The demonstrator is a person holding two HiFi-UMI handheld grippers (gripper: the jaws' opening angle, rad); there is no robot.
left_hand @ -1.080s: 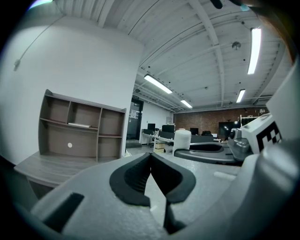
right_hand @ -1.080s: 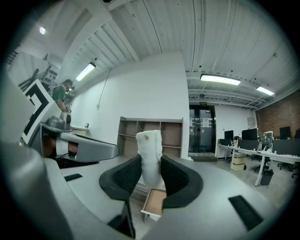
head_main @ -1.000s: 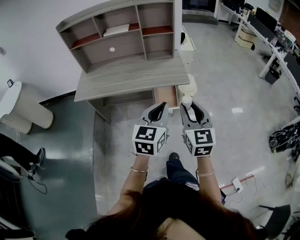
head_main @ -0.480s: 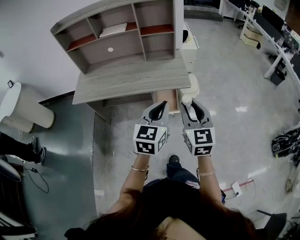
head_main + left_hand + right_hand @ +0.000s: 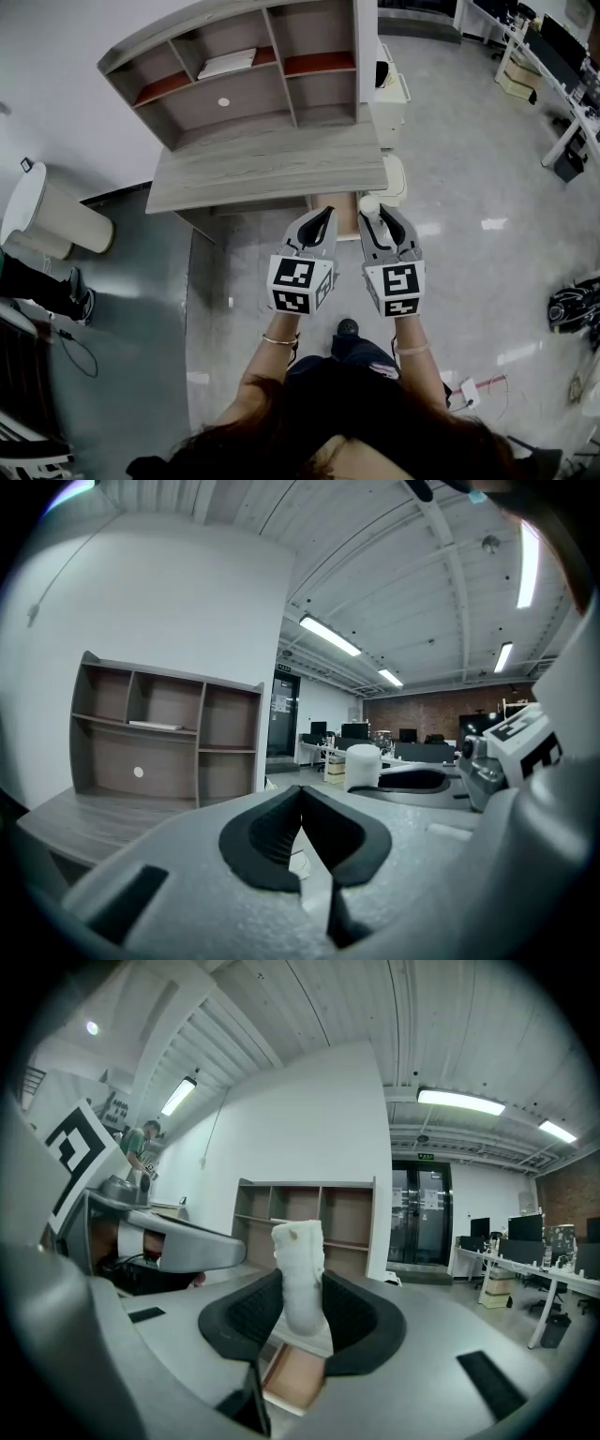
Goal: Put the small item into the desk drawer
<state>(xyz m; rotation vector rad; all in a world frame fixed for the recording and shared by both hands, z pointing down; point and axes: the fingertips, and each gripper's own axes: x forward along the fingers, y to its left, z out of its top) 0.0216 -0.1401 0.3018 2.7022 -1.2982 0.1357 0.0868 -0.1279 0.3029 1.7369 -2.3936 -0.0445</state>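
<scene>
A small white roll stands upright between the pads of my right gripper, which is shut on it. In the right gripper view the white roll rises above the jaws, with the open wooden drawer showing beneath them. That drawer sticks out from under the grey desk, just ahead of both grippers. My left gripper hovers beside the right one, shut on nothing; its jaws meet at the tips. The white roll also shows in the left gripper view.
A shelf hutch stands on the desk's far side with a white sheet on one shelf. A white bin is at the left, and a white cabinet and a round white container are right of the desk. Office desks line the far right.
Both grippers have come slightly closer to the desk and its open drawer. The right gripper still holds the white roll; the left stays shut.
</scene>
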